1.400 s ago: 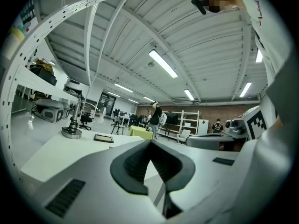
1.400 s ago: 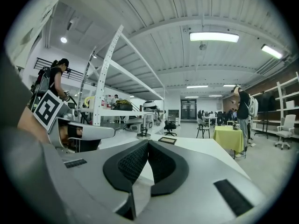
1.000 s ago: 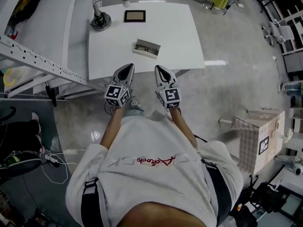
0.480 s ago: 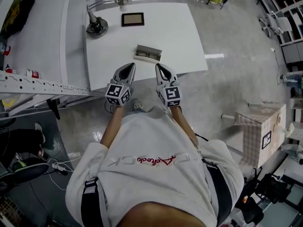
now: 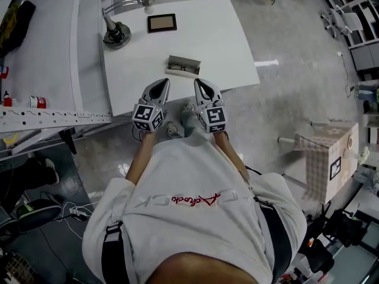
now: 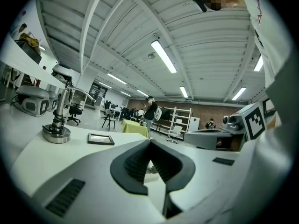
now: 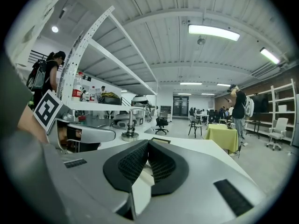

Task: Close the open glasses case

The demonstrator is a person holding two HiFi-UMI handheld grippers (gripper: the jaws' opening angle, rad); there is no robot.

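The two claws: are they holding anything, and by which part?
Nothing is held. The left claw and right claw are both shut and empty; the open glasses case lies untouched on the table ahead.

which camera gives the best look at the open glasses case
The head view: the glasses case lies in full sight on the white table, lid open. The left gripper view shows only a sliver of it past the jaws. In the right gripper view I cannot make it out.

The head view looks steeply down on the white table [image 5: 207,40]; both gripper views face level across it.
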